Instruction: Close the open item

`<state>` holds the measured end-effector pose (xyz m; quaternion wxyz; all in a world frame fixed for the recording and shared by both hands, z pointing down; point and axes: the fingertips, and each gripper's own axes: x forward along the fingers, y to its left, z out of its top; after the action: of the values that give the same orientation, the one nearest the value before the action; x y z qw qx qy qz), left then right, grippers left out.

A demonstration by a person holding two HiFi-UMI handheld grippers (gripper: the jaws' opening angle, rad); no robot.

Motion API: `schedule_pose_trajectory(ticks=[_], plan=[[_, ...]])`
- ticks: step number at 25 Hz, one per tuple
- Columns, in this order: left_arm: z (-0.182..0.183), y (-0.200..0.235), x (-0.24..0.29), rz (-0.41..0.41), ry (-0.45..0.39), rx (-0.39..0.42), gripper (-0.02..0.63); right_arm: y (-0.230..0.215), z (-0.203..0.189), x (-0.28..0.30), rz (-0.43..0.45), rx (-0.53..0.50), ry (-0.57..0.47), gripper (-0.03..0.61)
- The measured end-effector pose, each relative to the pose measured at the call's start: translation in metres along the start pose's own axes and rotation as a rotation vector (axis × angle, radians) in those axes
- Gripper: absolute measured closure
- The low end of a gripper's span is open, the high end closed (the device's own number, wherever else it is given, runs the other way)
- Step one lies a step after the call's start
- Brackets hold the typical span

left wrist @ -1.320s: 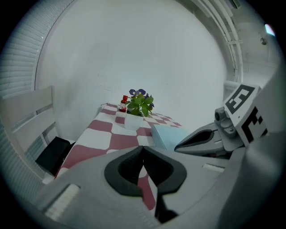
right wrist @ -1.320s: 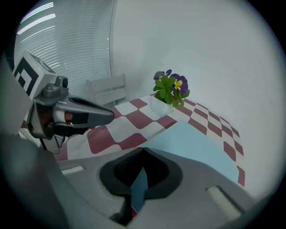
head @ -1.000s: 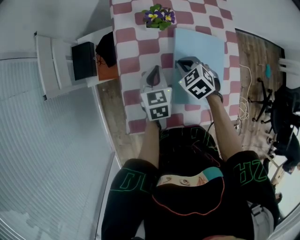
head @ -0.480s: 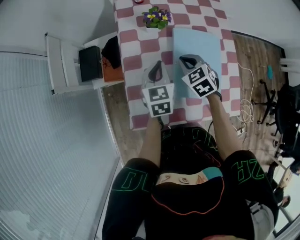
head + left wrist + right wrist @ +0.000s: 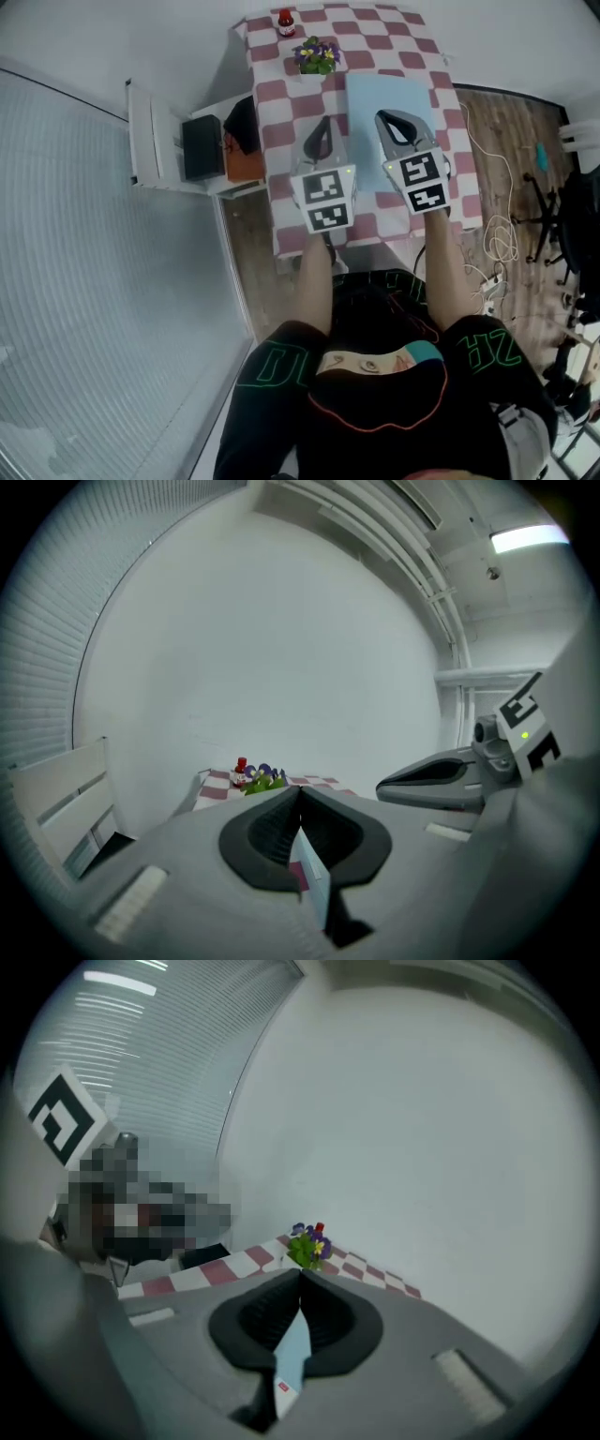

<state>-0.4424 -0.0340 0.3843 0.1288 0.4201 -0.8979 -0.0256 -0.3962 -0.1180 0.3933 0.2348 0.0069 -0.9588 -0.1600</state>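
Observation:
A light blue flat item (image 5: 419, 97) lies on the red-and-white checked table (image 5: 281, 127), right of the middle; its top looks flat and smooth. My left gripper (image 5: 322, 125) hovers above the cloth just left of it, jaws shut with nothing between them. My right gripper (image 5: 393, 120) hangs over the blue item's near half, also shut and empty. In the left gripper view the jaws (image 5: 300, 789) meet at the tips and the right gripper (image 5: 441, 778) shows beside them. The right gripper view shows its jaws (image 5: 300, 1275) pressed together.
A pot of purple and yellow flowers (image 5: 317, 54) and a small red bottle (image 5: 285, 21) stand at the table's far end. A white shelf with a black box (image 5: 202, 145) is left of the table. Cables (image 5: 497, 234) lie on the wooden floor at right.
The head view has swung so the table sits further off and the red bottle now shows. Both grippers stay shut and have drawn level, side by side, nearer the table's front edge.

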Motion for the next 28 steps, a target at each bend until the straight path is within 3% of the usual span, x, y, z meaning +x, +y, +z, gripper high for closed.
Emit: schedule_pose_trajectory(ticks=[5,9,12,18,23,28], plan=[[0.032,-0.004,-0.009,0.001,-0.075,-0.023,0.606,-0.017,0.026,-0.038,-0.109,-0.018,-0.099,0.574],[0.068,-0.037,-0.006,-0.059,-0.140,0.025,0.606,-0.051,0.035,-0.070,-0.242,-0.096,-0.101,0.575],[0.098,-0.067,-0.002,-0.086,-0.188,0.061,0.606,-0.084,0.043,-0.094,-0.301,-0.056,-0.144,0.575],[0.134,-0.130,0.010,-0.110,-0.208,0.170,0.606,-0.147,0.034,-0.134,-0.365,0.008,-0.161,0.575],[0.125,-0.172,0.026,-0.147,-0.189,0.192,0.606,-0.186,0.009,-0.157,-0.337,0.156,-0.201,0.575],[0.119,-0.198,0.036,-0.169,-0.195,0.201,0.606,-0.211,-0.013,-0.169,-0.346,0.189,-0.203,0.575]])
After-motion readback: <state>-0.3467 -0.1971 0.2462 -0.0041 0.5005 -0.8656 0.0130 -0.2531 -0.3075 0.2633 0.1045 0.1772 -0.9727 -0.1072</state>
